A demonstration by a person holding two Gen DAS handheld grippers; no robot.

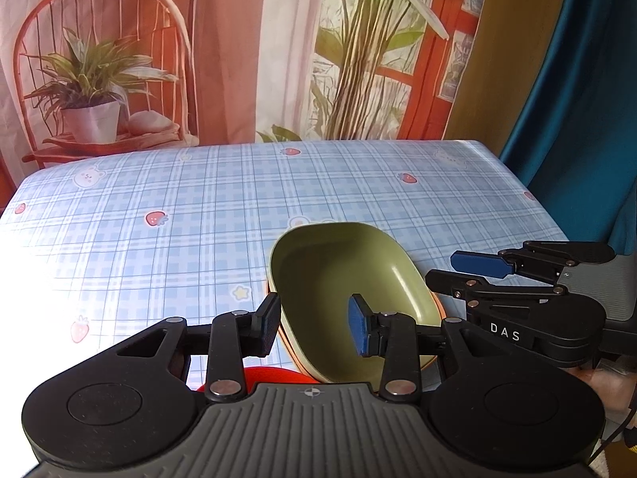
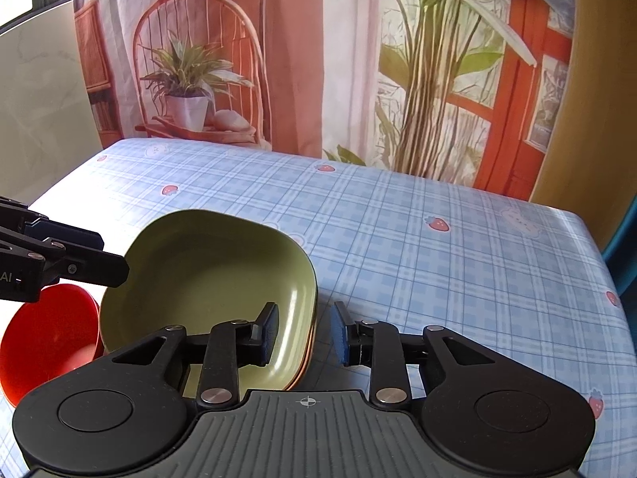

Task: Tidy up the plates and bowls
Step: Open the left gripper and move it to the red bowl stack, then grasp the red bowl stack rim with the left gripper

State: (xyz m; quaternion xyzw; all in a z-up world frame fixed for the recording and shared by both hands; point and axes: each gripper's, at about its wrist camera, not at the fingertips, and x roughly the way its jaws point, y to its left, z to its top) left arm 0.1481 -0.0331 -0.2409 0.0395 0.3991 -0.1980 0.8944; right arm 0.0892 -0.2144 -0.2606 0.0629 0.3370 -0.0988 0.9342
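The green dish point(image 1: 350, 279) sits on an orange one on the tabletop point(image 1: 159, 247). Each tool, left point(image 1: 314, 328) and right point(image 2: 304, 332), is a little open around its rim, not squeezing.

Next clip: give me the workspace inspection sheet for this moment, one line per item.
Surface: table under a blue plaid cloth with strawberry prints.
Job's things: green dish nested on an orange-rimmed one; red bowl beside it.
Clutter: nothing seen.
Grippers: left claw open, straddling the green dish's rim, pads apart from it; right claw open, straddling the opposite rim.
Cables: dark cable at the left view's lower right edge.
Surroundings: printed backdrop of chair and plants; teal curtain.
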